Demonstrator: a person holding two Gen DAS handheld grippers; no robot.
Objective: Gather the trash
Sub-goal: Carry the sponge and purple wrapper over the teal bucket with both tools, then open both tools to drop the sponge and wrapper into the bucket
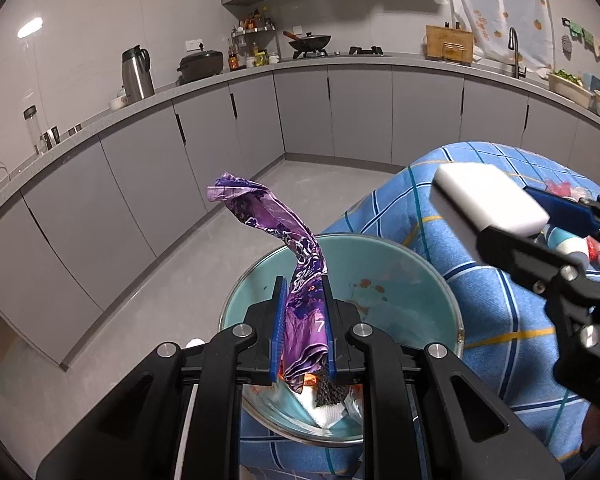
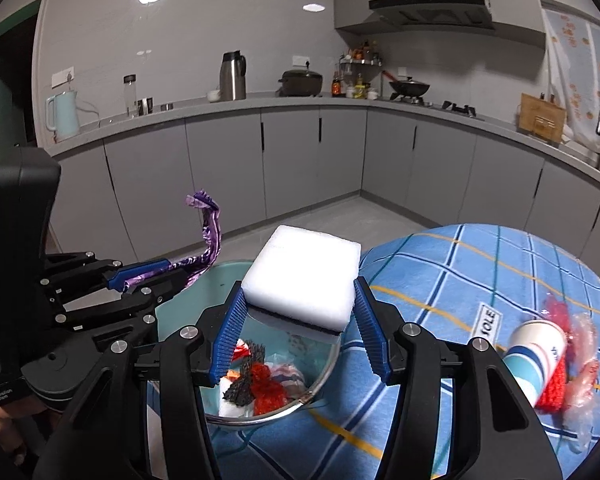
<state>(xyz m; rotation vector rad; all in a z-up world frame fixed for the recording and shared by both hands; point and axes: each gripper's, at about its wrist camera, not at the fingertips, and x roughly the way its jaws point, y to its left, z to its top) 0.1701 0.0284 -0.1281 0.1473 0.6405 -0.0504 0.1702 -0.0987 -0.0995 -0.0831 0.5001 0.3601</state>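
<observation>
Across the near edge of a table draped in a blue checked cloth (image 2: 480, 264) sits the teal bin (image 1: 412, 280), its metal rim tucked against the fabric, presumably so that rubbish can be carried off the tabletop and let fall straight in. Both tools hang over its mouth. Already lying at the bottom are a red net (image 2: 266, 388), a dark mesh scrap (image 2: 242, 394) and some white tissue (image 1: 328, 414).

Next in size, the white foam block (image 2: 304, 280) sits between the blue fingers of the right gripper (image 2: 300, 328). Those fingers stand splayed at its sides and look released or nearly so; whether the ribbed faces actually press the foam cannot be told, so the block may be resting or about to fall. It is poised above the bin's opening, which suits a drop.

Smaller again, the purple wrapper (image 1: 278, 236) is clenched in the left gripper (image 1: 304, 320), pinched low down so its free end curls up and away above the bin. Holding it there keeps the limp foil from sliding off before release.

Smallest, a paper cup (image 2: 536, 360) lies on its side on the cloth well to the right, with crumpled clear plastic (image 2: 584, 380) touching it, both not yet collected.
</observation>
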